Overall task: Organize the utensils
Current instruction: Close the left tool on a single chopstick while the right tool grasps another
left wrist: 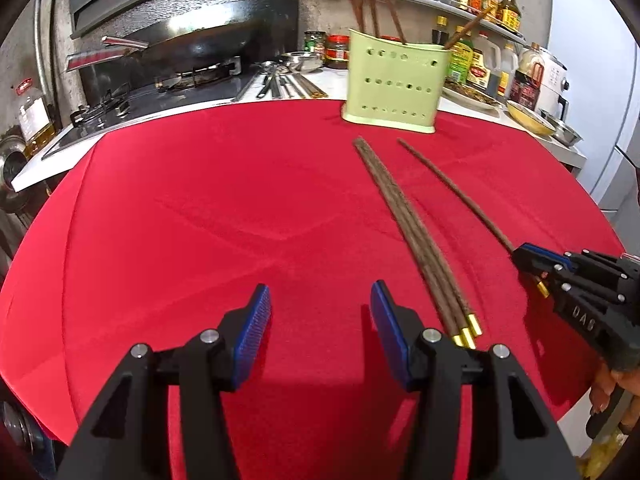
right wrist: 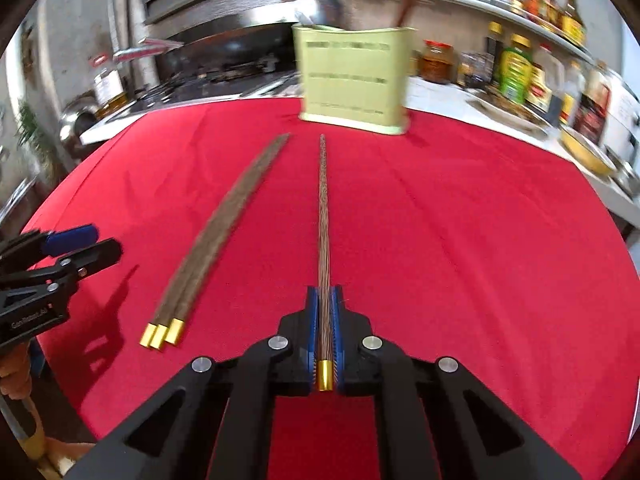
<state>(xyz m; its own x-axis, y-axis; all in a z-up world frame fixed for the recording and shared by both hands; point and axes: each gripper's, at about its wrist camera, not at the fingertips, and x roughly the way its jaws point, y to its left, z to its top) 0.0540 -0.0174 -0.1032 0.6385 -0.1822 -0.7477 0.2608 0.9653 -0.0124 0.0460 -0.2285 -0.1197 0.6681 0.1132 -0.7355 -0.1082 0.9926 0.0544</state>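
A pale green utensil holder (left wrist: 394, 86) with several brown chopsticks in it stands at the far edge of the red cloth (left wrist: 220, 208); it also shows in the right wrist view (right wrist: 354, 86). Three brown chopsticks with gold caps (left wrist: 408, 224) lie side by side on the cloth, also in the right wrist view (right wrist: 212, 244). My right gripper (right wrist: 324, 300) is shut on a single chopstick (right wrist: 322, 208) near its gold end, tip pointing at the holder; the left wrist view shows this gripper (left wrist: 528, 260) too. My left gripper (left wrist: 320, 300) is open and empty, left of the three chopsticks.
A gas stove with a wok (left wrist: 188, 52) sits behind the cloth at left. Metal utensils (left wrist: 280, 82) lie on the white counter. Sauce bottles and jars (left wrist: 488, 64) line the back right, with a yellow bowl (left wrist: 530, 120) and a plate of food nearby.
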